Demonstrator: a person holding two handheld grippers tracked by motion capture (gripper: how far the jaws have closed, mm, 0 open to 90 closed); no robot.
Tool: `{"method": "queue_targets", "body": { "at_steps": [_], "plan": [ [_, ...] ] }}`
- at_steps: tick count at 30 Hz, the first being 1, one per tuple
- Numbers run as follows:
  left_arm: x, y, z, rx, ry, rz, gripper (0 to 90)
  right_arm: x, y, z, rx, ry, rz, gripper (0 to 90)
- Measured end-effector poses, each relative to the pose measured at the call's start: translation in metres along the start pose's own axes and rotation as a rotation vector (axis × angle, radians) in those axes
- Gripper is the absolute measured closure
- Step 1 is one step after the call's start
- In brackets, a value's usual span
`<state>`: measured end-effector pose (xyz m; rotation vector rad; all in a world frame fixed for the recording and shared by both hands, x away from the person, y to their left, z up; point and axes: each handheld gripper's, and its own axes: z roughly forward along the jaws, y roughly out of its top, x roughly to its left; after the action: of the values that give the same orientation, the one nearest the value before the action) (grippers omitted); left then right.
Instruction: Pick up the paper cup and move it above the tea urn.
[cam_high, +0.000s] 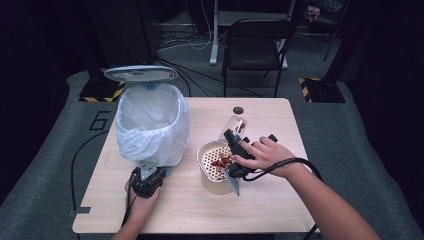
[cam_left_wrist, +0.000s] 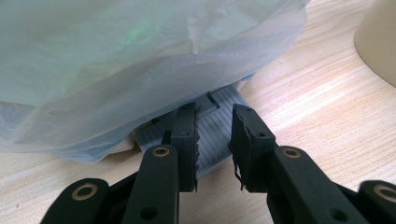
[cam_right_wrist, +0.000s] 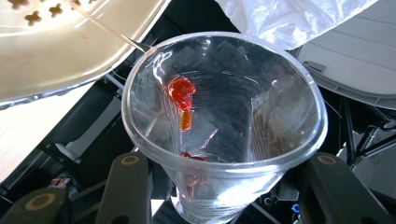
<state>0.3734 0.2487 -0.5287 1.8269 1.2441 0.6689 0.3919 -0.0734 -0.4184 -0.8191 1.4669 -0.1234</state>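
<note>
A bin lined with a white bag (cam_high: 152, 125) stands at the table's left with its lid (cam_high: 141, 73) raised. My left gripper (cam_high: 148, 176) lies at its foot. In the left gripper view its jaws (cam_left_wrist: 212, 122) stand close together, pressing down on the grey ribbed pedal (cam_left_wrist: 212, 135). My right gripper (cam_high: 236, 146) is shut on a clear plastic cup (cam_high: 235, 126), tipped over a cream strainer bowl (cam_high: 204, 155) that holds red pieces (cam_high: 220, 162). In the right gripper view the cup (cam_right_wrist: 243, 84) sits between the jaws (cam_right_wrist: 229, 186), with a few red bits (cam_right_wrist: 181, 92) stuck inside.
A small dark round spot (cam_high: 238, 110) marks the table's far edge. Beyond the table stands a black chair (cam_high: 255, 45), and cables lie on the floor. The bag (cam_left_wrist: 140, 60) bulges over the pedal. Bare tabletop (cam_high: 270, 200) lies in front of the bowl.
</note>
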Motion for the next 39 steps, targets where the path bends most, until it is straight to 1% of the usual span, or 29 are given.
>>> {"method": "queue_targets", "body": {
  "at_steps": [2, 4, 5, 6, 8, 9, 10, 11, 12, 13, 14, 15, 18, 20, 21, 22, 23, 24, 26, 27, 28, 29, 31, 33, 35, 36, 37, 38, 39],
  "plan": [
    [0.0, 0.0, 0.0, 0.001, -0.001, 0.0, 71.5, -0.001, 0.0, 0.0, -0.001, -0.009, -0.003, 52.5],
    [0.0, 0.0, 0.0, 0.0, 0.0, -0.001, 71.6, -0.002, 0.0, -0.001, -0.005, -0.004, -0.028, 52.5],
    [0.0, 0.0, 0.0, 0.001, -0.001, 0.0, 71.5, -0.003, 0.0, -0.001, -0.006, -0.005, -0.032, 52.5],
    [0.0, 0.0, 0.0, 0.0, 0.0, -0.001, 71.6, -0.006, -0.001, -0.002, -0.001, 0.013, -0.088, 52.5],
    [0.0, 0.0, 0.0, 0.0, 0.0, 0.0, 71.5, -0.006, -0.001, -0.003, -0.001, 0.005, -0.086, 52.5],
    [0.0, 0.0, 0.0, 0.001, 0.0, 0.001, 71.6, -0.003, 0.0, -0.003, 0.004, -0.006, -0.034, 52.5],
    [0.0, 0.0, 0.0, 0.003, 0.0, 0.002, 71.5, 0.0, 0.002, -0.003, 0.002, -0.03, 0.038, 52.5],
    [0.0, 0.0, 0.0, 0.003, -0.001, 0.001, 71.5, 0.001, 0.003, -0.003, -0.017, -0.046, 0.073, 52.5],
    [0.0, 0.0, 0.0, 0.001, 0.0, 0.002, 71.6, 0.001, 0.003, -0.003, -0.013, -0.047, 0.073, 52.5],
    [0.0, 0.0, 0.0, 0.001, 0.0, 0.001, 71.5, -0.001, 0.002, -0.004, 0.0, -0.025, 0.031, 52.5],
    [0.0, 0.0, 0.0, 0.002, -0.001, 0.001, 71.6, -0.004, 0.001, -0.004, 0.001, -0.022, -0.025, 52.5],
    [0.0, 0.0, 0.0, 0.001, 0.0, 0.001, 71.5, -0.006, 0.0, -0.004, -0.001, -0.015, -0.054, 52.5],
    [0.0, 0.0, 0.0, 0.0, 0.0, 0.0, 71.5, -0.005, 0.0, -0.004, -0.004, -0.023, -0.029, 52.5],
    [0.0, 0.0, 0.0, 0.001, -0.001, 0.0, 71.5, -0.006, 0.0, -0.005, -0.006, -0.02, -0.047, 52.5],
    [0.0, 0.0, 0.0, 0.001, -0.001, -0.001, 71.5, -0.005, 0.0, -0.004, -0.015, -0.034, -0.023, 52.5],
    [0.0, 0.0, 0.0, 0.001, -0.001, -0.001, 71.6, -0.003, 0.001, -0.004, -0.019, -0.049, 0.018, 52.5],
    [0.0, 0.0, 0.0, 0.001, 0.0, -0.001, 71.6, -0.005, 0.001, -0.005, -0.009, -0.028, 0.001, 52.5],
    [0.0, 0.0, 0.0, 0.002, -0.001, 0.0, 71.5, -0.011, -0.001, -0.005, -0.022, -0.018, -0.087, 52.5],
    [0.0, 0.0, 0.0, 0.002, 0.0, 0.0, 71.5, -0.014, -0.001, -0.005, -0.027, 0.002, -0.059, 52.5],
    [0.0, 0.0, 0.0, 0.001, 0.0, -0.001, 71.6, -0.016, -0.001, -0.005, -0.03, 0.002, -0.05, 52.5],
    [0.0, 0.0, 0.0, 0.002, -0.001, 0.0, 71.6, -0.017, -0.002, -0.005, -0.036, 0.015, -0.027, 52.5],
    [0.0, 0.0, 0.0, -0.001, 0.0, -0.001, 71.5, -0.017, -0.003, -0.006, -0.034, 0.019, 0.012, 52.5],
    [0.0, 0.0, 0.0, 0.003, -0.003, -0.001, 71.5, -0.018, -0.005, -0.006, -0.033, 0.02, 0.023, 52.5],
    [0.0, 0.0, 0.0, 0.005, -0.003, 0.001, 71.5, -0.02, -0.006, -0.006, -0.034, 0.023, 0.045, 52.4],
    [0.0, 0.0, 0.0, 0.006, -0.003, 0.001, 71.6, -0.023, -0.007, -0.007, -0.042, 0.043, 0.071, 52.4],
    [0.0, 0.0, 0.0, 0.005, -0.003, 0.0, 71.5, -0.024, -0.008, -0.007, -0.052, 0.04, 0.098, 52.4],
    [0.0, 0.0, 0.0, 0.004, -0.003, -0.001, 71.6, -0.028, -0.009, -0.007, -0.058, 0.028, 0.136, 52.4],
    [0.0, 0.0, 0.0, 0.004, -0.004, 0.0, 71.5, -0.03, -0.01, -0.006, -0.065, 0.037, 0.205, 52.4],
    [0.0, 0.0, 0.0, 0.005, -0.004, 0.0, 71.6, -0.031, -0.013, -0.006, -0.07, 0.06, 0.281, 52.4]
  ]
}}
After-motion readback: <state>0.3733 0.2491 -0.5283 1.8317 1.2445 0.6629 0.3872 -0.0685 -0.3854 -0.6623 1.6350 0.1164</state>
